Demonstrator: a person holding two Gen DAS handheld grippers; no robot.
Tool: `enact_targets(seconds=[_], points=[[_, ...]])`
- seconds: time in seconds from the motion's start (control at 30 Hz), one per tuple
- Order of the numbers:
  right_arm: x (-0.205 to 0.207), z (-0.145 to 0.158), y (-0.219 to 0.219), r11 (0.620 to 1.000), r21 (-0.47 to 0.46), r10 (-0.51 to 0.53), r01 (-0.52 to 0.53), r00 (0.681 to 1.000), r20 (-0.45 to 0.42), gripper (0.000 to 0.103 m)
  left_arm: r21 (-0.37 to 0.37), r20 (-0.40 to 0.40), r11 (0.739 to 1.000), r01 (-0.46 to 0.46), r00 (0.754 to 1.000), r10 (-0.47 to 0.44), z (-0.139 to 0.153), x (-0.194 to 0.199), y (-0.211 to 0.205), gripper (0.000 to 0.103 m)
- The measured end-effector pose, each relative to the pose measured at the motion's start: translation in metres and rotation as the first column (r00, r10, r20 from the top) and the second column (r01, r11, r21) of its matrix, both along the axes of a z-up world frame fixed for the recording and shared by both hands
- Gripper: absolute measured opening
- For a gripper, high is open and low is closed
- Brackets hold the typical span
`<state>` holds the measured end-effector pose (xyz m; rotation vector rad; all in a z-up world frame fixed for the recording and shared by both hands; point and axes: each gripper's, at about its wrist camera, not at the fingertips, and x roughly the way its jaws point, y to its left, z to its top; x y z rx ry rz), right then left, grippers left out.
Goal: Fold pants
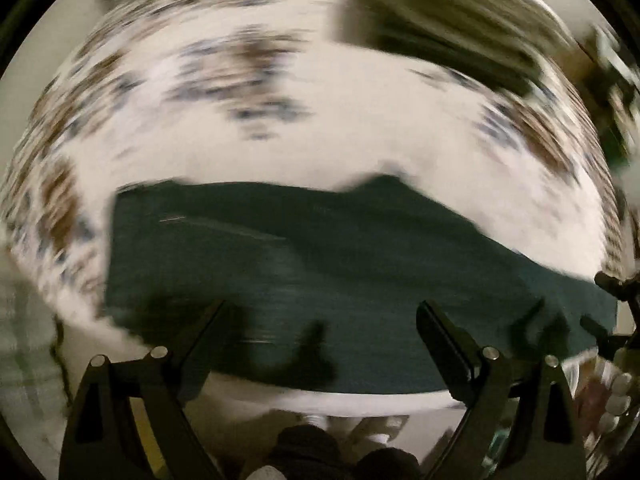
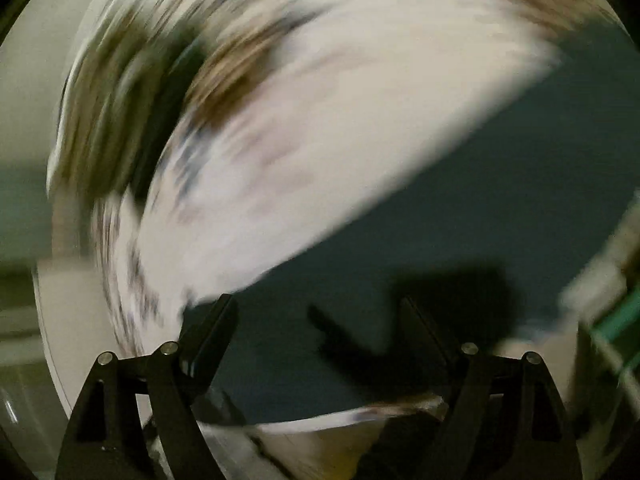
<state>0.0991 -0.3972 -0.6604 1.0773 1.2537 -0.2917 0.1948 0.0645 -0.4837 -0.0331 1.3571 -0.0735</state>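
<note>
Dark green pants (image 1: 320, 248) lie flat on a white patterned cloth (image 1: 200, 80) over a round table. Both views are blurred by motion. My left gripper (image 1: 322, 308) is open and empty, its fingers spread above the near edge of the pants. My right gripper (image 2: 318, 304) is open and empty over the pants (image 2: 460, 220), which run from the lower middle to the upper right of the right wrist view. The other gripper shows at the right edge of the left wrist view (image 1: 616, 288).
A dark folded fabric pile (image 1: 440, 32) lies at the far right of the table. The table's near edge (image 1: 340, 400) runs just below the pants. Clutter (image 1: 608, 396) shows below the table at the right. A green-edged object (image 2: 612, 320) is at right.
</note>
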Motion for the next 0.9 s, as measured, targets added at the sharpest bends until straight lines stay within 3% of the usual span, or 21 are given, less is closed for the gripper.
enact_targets(seconds=[0.1, 0.27, 0.4, 0.47, 0.53, 0.6, 0.63, 0.67, 0.9], points=[[-0.065, -0.004, -0.075, 0.980, -0.044, -0.196, 0.195, 0.981, 0.001, 0.084, -0.025, -0.030, 0.995, 0.093, 0.995, -0.093, -0.014, 0.004, -0.075, 0.095], [-0.134, -0.001, -0.201, 0.907, -0.129, -0.395, 0.402, 0.916, 0.073, 0.069, -0.015, -0.083, 0.982, 0.187, 0.979, -0.188, -0.047, 0.008, -0.169, 0.095], [-0.140, 0.002, -0.285, 0.886, -0.189, -0.415, 0.424, 0.906, 0.085, 0.069, 0.059, -0.159, 0.967, 0.249, 0.958, -0.237, -0.089, 0.006, -0.211, 0.095], [-0.133, -0.008, -0.316, 0.888, -0.216, -0.407, 0.405, 0.913, 0.038, 0.069, 0.100, -0.220, 0.962, 0.255, 0.948, -0.228, -0.110, 0.002, -0.217, 0.095], [-0.124, -0.021, -0.333, 0.902, -0.226, -0.389, 0.369, 0.920, -0.053, 0.069, 0.094, -0.217, 0.969, 0.230, 0.954, -0.206, -0.114, -0.001, -0.214, 0.095], [-0.119, -0.035, -0.343, 0.918, -0.196, -0.367, 0.346, 0.926, -0.085, 0.067, 0.101, -0.212, 0.969, 0.226, 0.956, -0.201, -0.113, -0.002, -0.213, 0.095], [-0.118, -0.038, -0.346, 0.923, -0.198, -0.353, 0.331, 0.932, -0.087, 0.046, 0.108, -0.214, 0.969, 0.222, 0.957, -0.195, -0.112, -0.002, -0.212, 0.095], [-0.115, -0.038, -0.346, 0.930, -0.205, -0.328, 0.306, 0.941, -0.080, 0.011, 0.113, -0.218, 0.970, 0.215, 0.958, -0.187, -0.112, -0.003, -0.212, 0.095], [-0.113, -0.006, -0.326, 0.913, -0.284, -0.307, 0.293, 0.952, -0.008, 0.007, 0.130, -0.218, 0.967, 0.219, 0.958, -0.187, -0.101, -0.010, -0.222, 0.095]])
